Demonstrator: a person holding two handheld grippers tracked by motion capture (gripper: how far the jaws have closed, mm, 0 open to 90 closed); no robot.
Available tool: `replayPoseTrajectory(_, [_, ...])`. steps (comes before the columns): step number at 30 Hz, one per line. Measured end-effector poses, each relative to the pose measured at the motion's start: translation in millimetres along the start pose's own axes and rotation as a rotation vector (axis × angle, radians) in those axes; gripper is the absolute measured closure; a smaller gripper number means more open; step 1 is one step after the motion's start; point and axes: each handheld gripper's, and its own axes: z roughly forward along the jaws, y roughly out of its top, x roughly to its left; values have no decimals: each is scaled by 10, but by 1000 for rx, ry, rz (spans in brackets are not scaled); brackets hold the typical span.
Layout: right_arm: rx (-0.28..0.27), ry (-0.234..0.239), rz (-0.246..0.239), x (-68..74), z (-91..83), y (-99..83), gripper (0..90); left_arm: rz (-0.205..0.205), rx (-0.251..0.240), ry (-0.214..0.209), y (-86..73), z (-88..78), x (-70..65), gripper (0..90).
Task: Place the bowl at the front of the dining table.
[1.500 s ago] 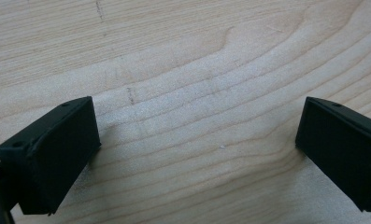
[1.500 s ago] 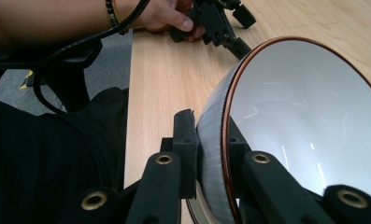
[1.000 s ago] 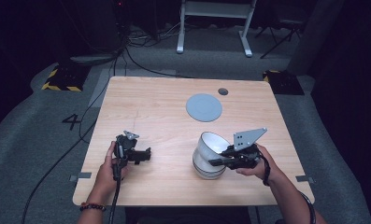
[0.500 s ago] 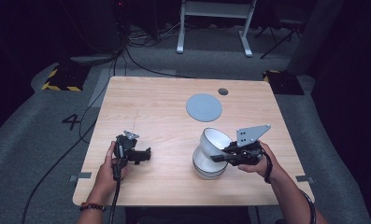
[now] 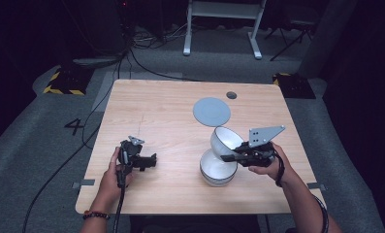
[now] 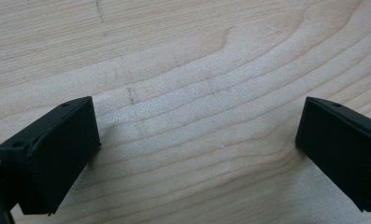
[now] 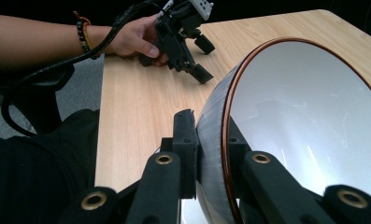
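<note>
Light wooden table, rectangular, pale grain, rounded corners. Grey carpeted floor, marked with a dark numeral 4 left of the table. Black cables trailing across the floor behind. White metal stand legs at rear. Yellow-black striped block rear left. Surroundings dim, walls dark.

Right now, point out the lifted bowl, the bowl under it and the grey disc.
lifted bowl (image 5: 227, 137), high view, inner white wall
lower bowl (image 5: 216, 173), high view, inside bottom
grey disc (image 5: 211, 111), high view, centre of top face
</note>
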Motion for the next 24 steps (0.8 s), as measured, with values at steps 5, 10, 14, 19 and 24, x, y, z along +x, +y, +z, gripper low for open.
replayPoseTrajectory(5, [0,-18,5,-40,-15,14,819,0,0,0,0,0,0,0])
replayPoseTrajectory(10, [-5,-31,18,-95,-36,27,819,0,0,0,0,0,0,0])
replayPoseTrajectory(14, [-6,-54,21,-148,-51,42,819,2,-2,3,1,1,2,0])
replayPoseTrajectory(19, [-14,-78,35,-228,-64,62,819,0,0,0,0,1,0,0])
replayPoseTrajectory(24, [3,-108,46,-319,-20,73,819,0,0,0,1,1,0,0])
